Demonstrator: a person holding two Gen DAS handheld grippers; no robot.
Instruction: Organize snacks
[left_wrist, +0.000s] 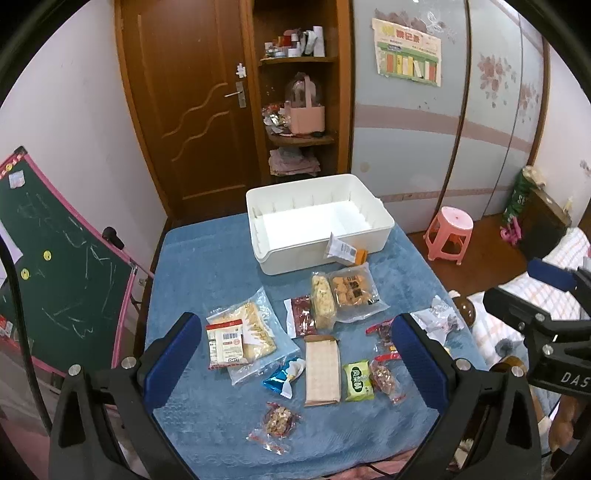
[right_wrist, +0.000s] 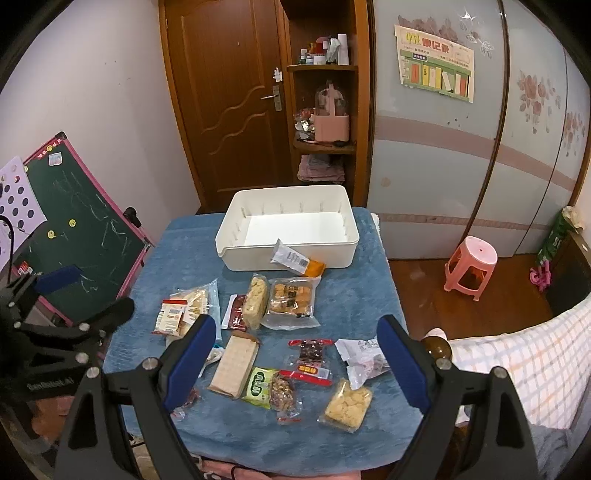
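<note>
A table under a blue cloth (right_wrist: 351, 295) carries a white bin (right_wrist: 288, 227) at its far edge, a small packet (right_wrist: 295, 260) leaning on the bin's near wall, and, nearer than the bin, scattered snack packs including a biscuit bag (right_wrist: 293, 301), a tan box (right_wrist: 236, 365) and a green pack (right_wrist: 260, 386).

Dim, warm indoor light from overhead in both views, soft and even, with only faint shadows beneath the snack packets (left_wrist: 321, 354) on the blue table cover (left_wrist: 207, 258) and a bright, nearly blown-out floor inside the white bin (right_wrist: 236, 221). Strong fisheye bending toward the edges, curving the wooden door (left_wrist: 192, 110) and wardrobe panels (right_wrist: 461, 155), plus black vignette in the corners. Sharp enough at the centre, softer and slightly grainy at the rim, with small glints on the clear wrappers and little detail in the dark gripper bodies close to the lens.
</note>
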